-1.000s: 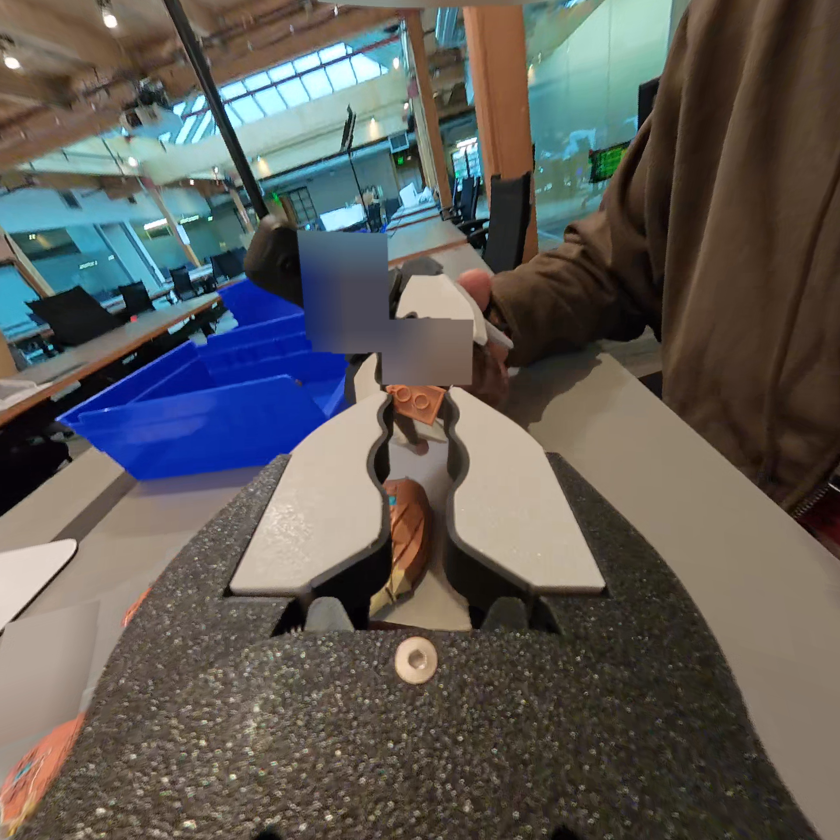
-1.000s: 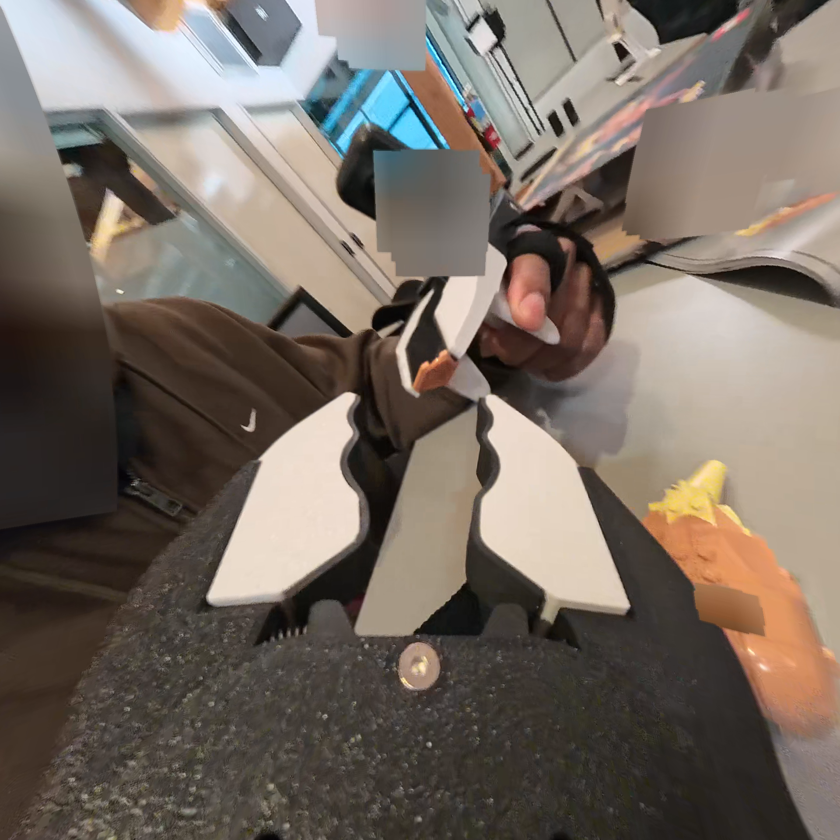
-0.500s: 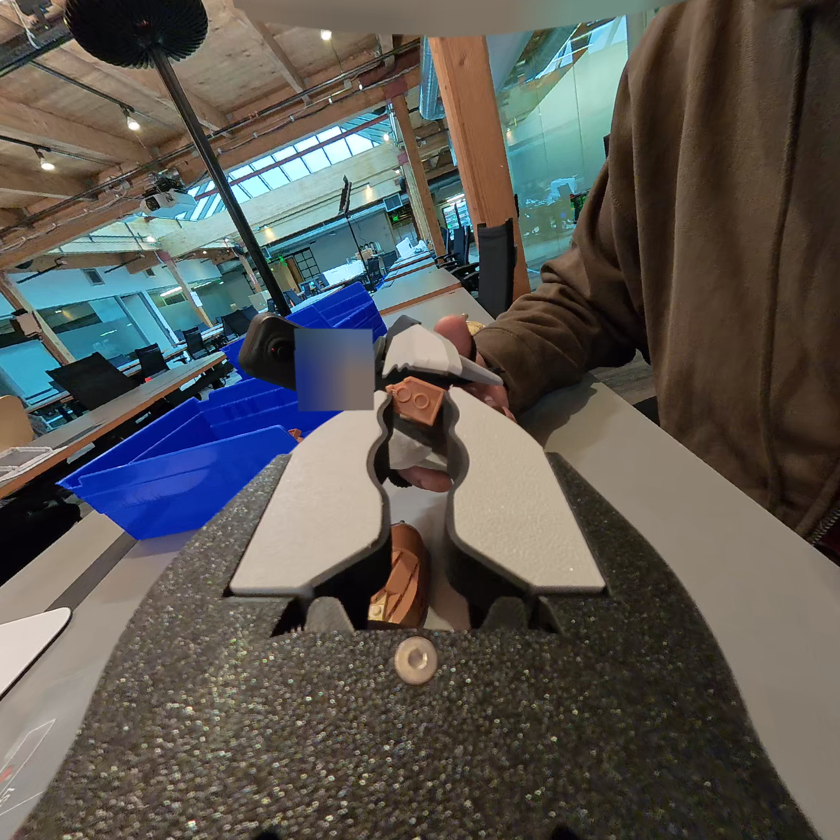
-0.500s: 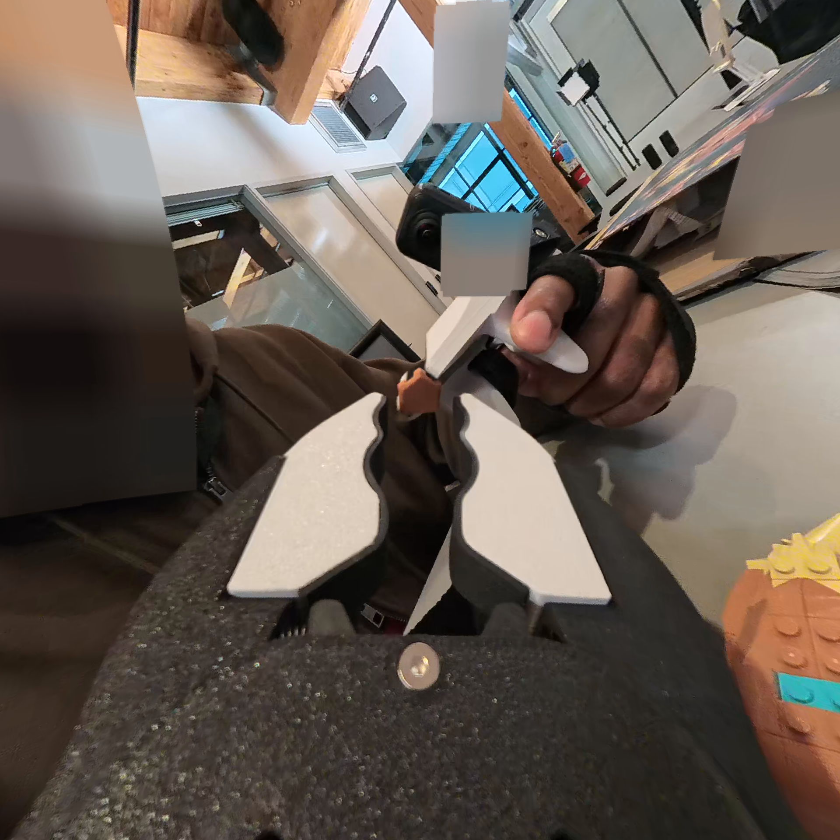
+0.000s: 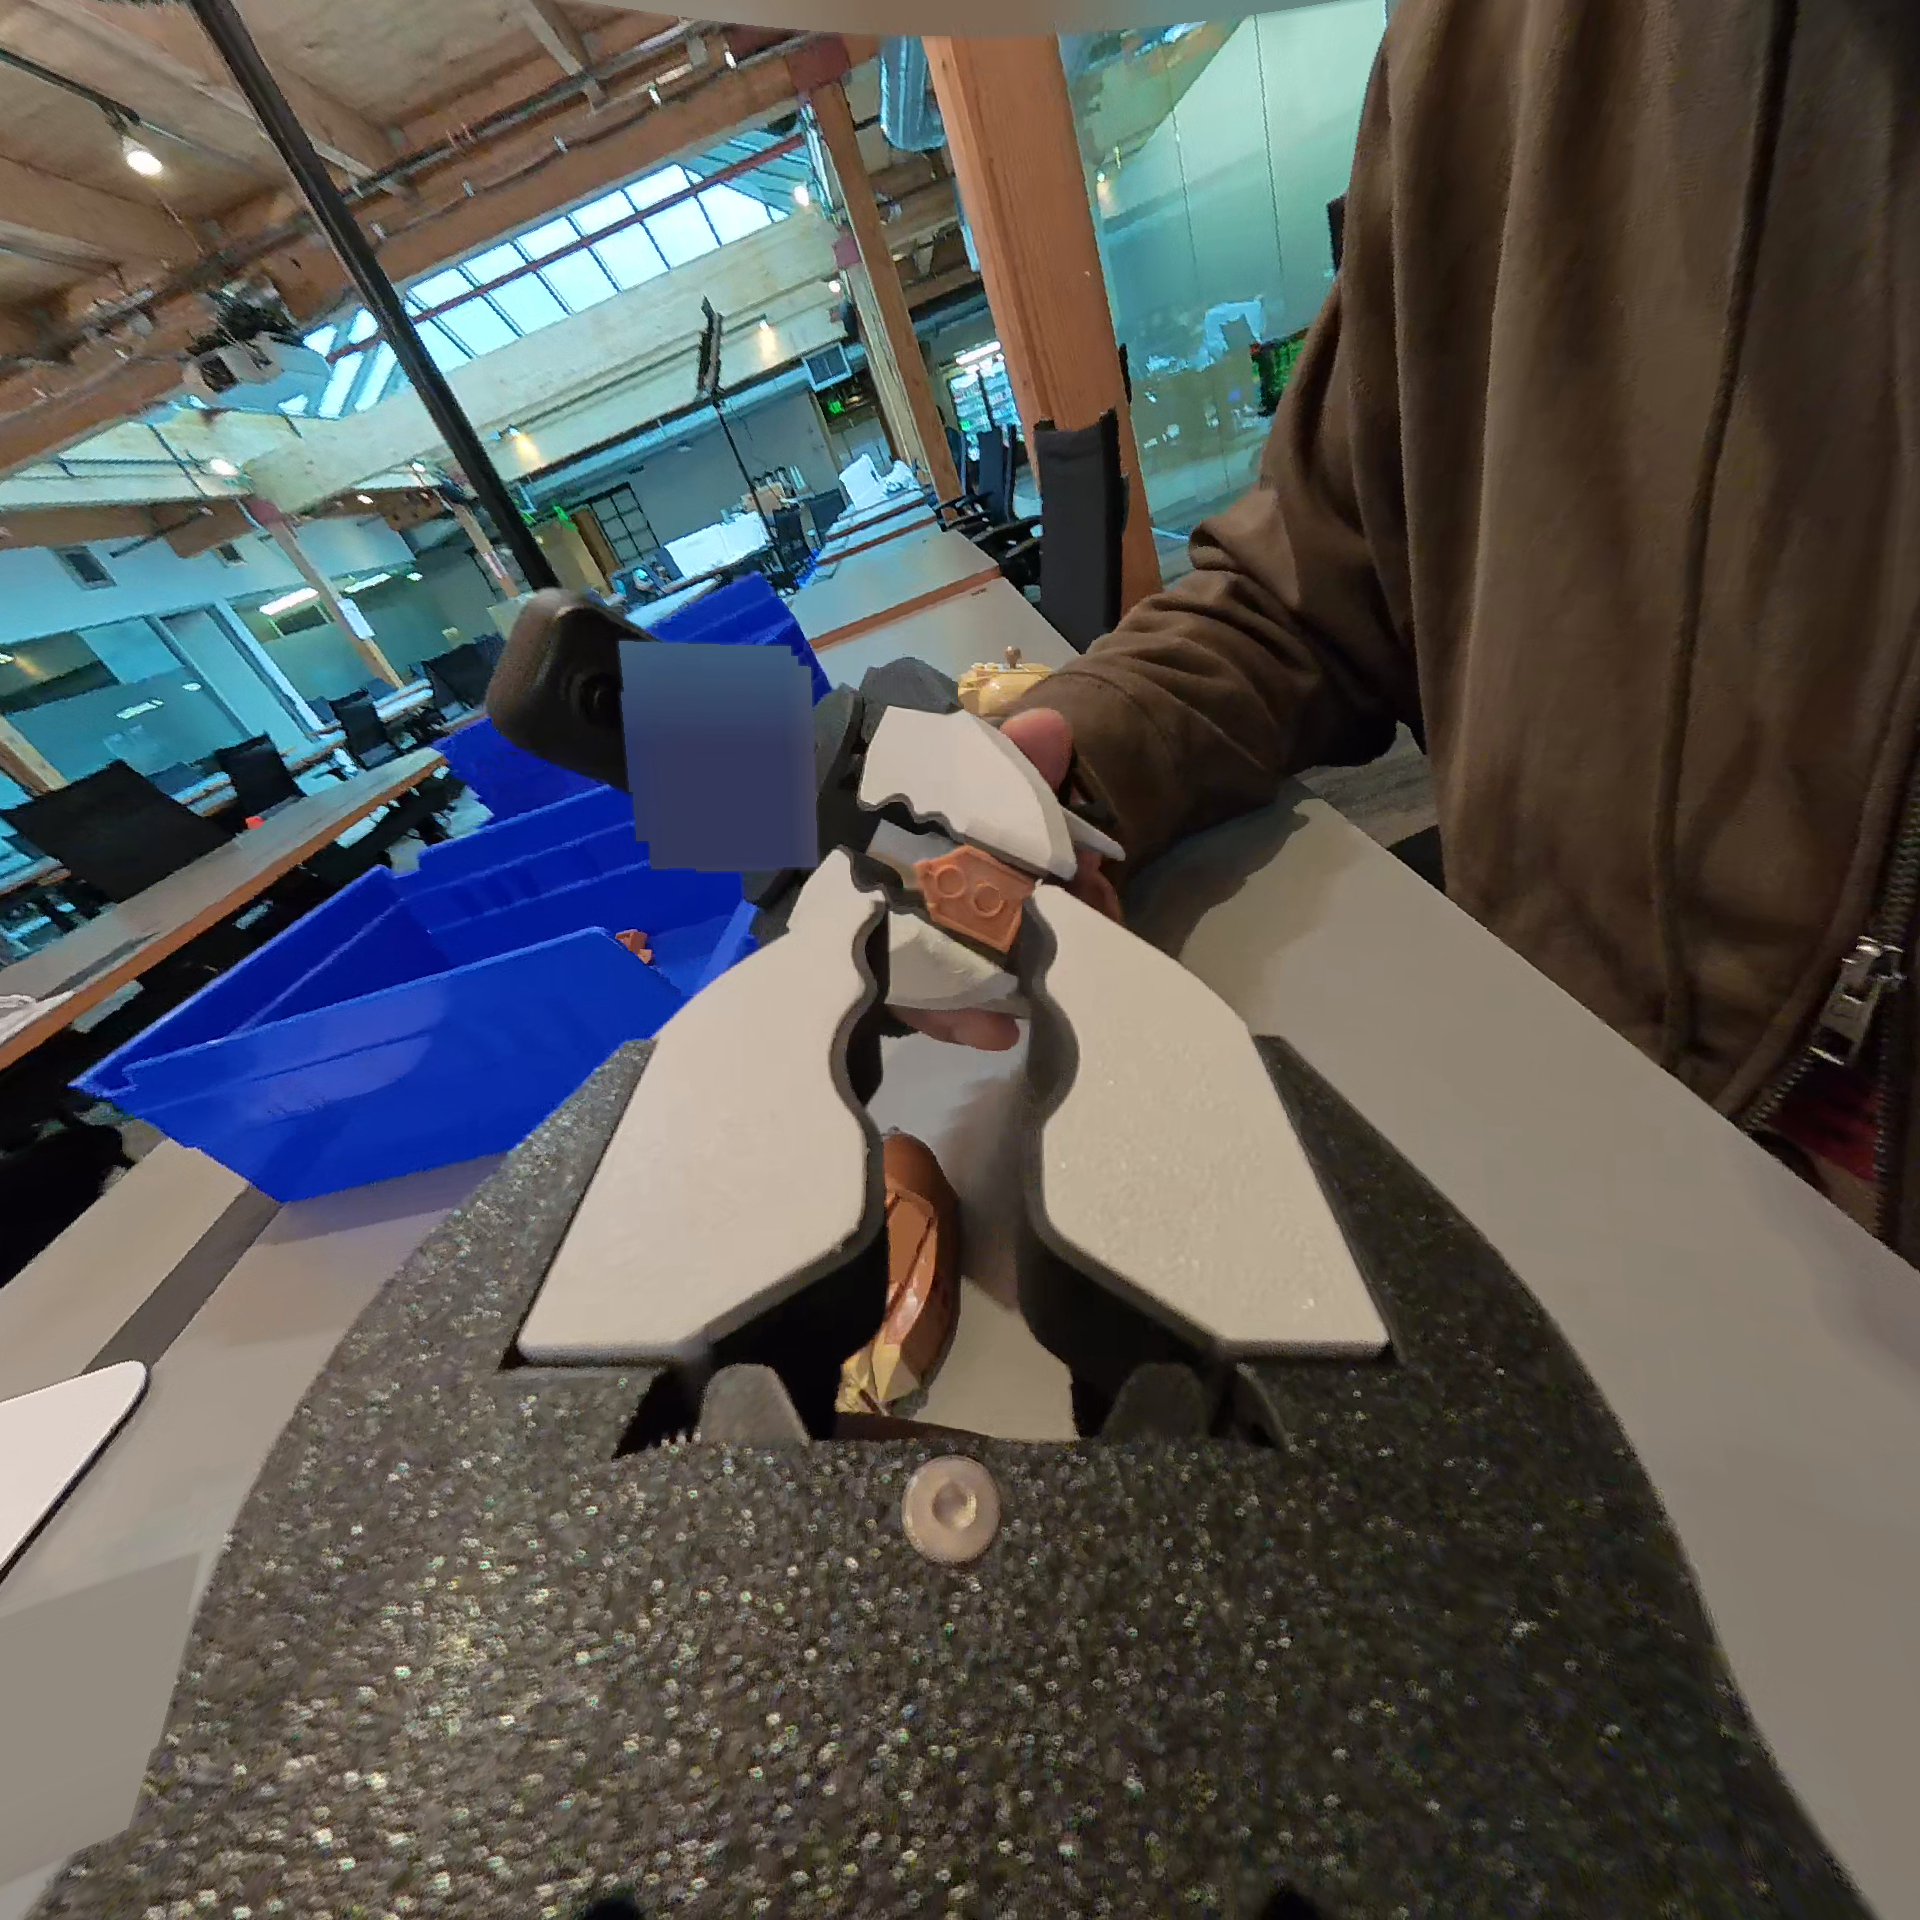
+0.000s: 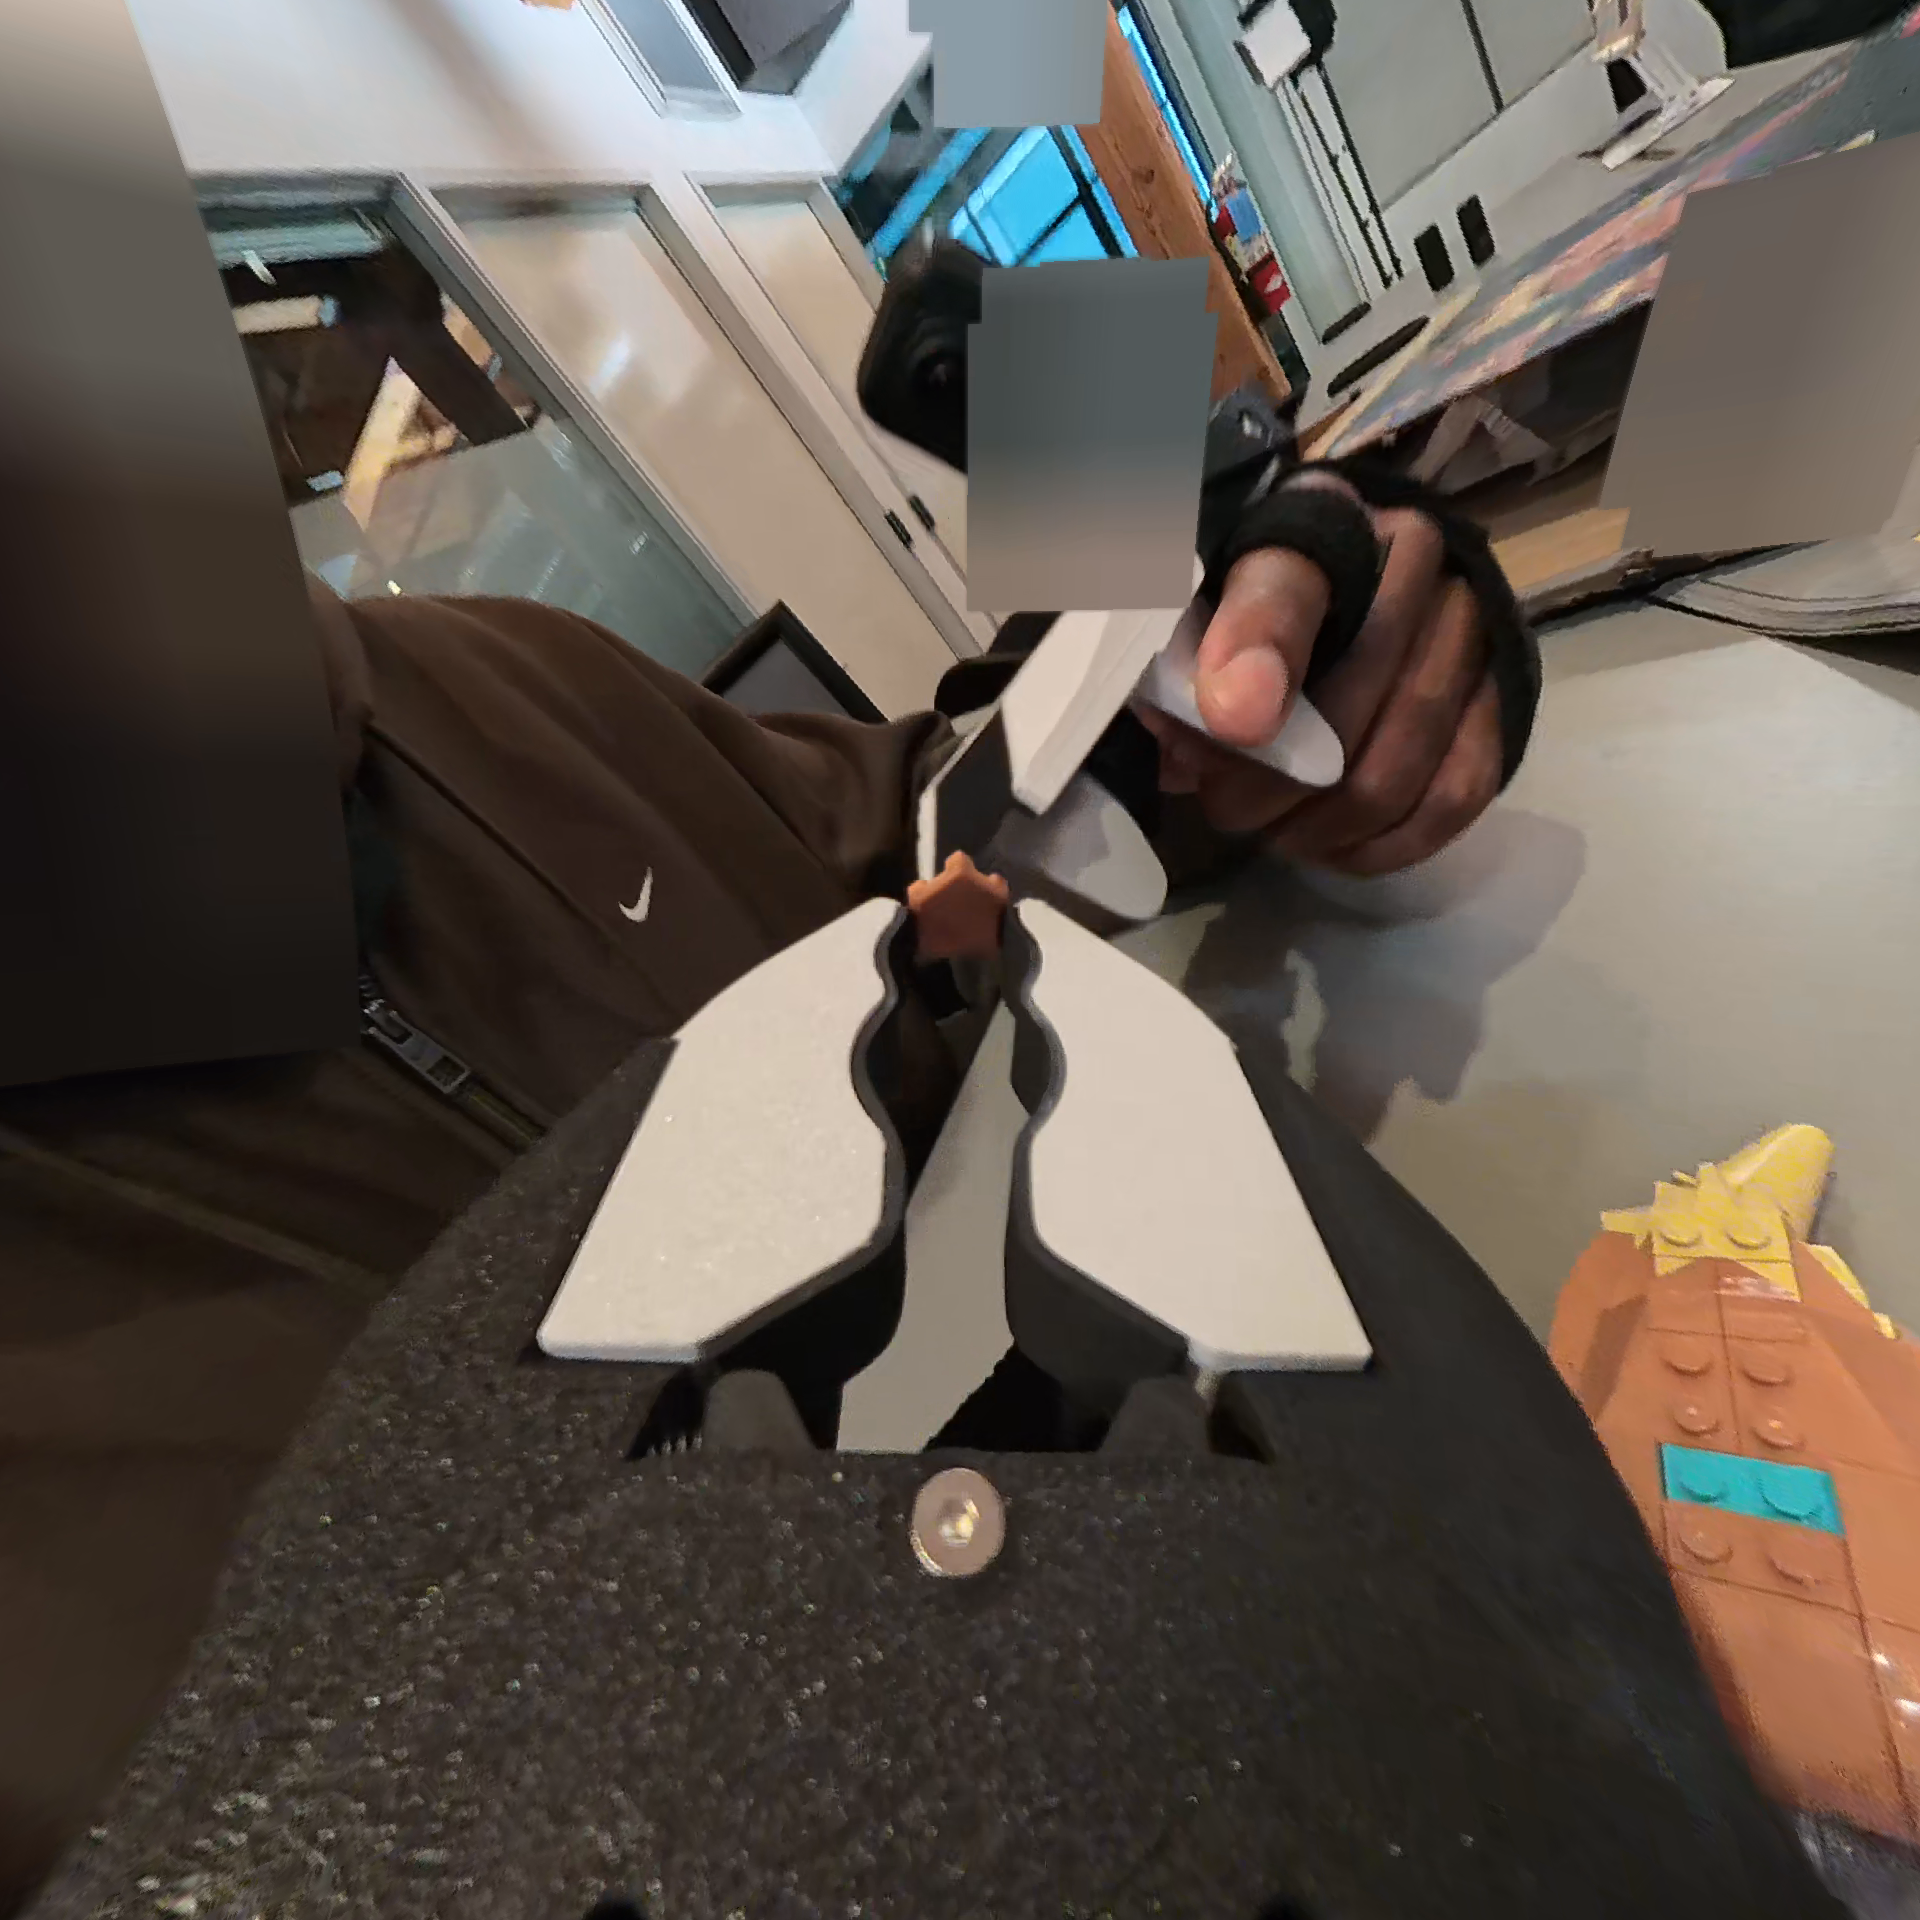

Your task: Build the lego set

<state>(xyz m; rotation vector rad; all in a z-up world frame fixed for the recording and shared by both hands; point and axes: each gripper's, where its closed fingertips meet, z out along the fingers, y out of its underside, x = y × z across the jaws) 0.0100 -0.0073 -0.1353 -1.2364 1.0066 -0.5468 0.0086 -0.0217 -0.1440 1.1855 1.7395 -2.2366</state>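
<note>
A small orange wedge plate (image 5: pixel 971 891) is held in the air above the grey table (image 5: pixel 1507 1195). My left gripper (image 5: pixel 956 899) is shut on it from the sides. In the same view, the right gripper's fingers (image 5: pixel 956 790) clamp it from above and below. In the right wrist view my right gripper (image 6: pixel 953 914) is shut on the plate (image 6: pixel 948 920), and the left gripper's fingers (image 6: pixel 1081 686) reach in from behind. The brown lego model (image 6: pixel 1745 1475), with a yellow tip and a teal plate, lies on the table at the right; it also shows under my left gripper (image 5: pixel 920 1247).
Blue bins (image 5: pixel 416 997) stand on the table's left side. The person's brown jacket (image 5: pixel 1610 520) fills the right. An open booklet (image 6: pixel 1787 613) lies at the back right in the right wrist view. A white flat sheet (image 5: pixel 52 1434) lies at the lower left. Both grippers' tips are close together, under 4 cm apart.
My right gripper has moved in on the orange plate held by my left gripper and has closed from wide open onto it. The left gripper has kept its hold.
</note>
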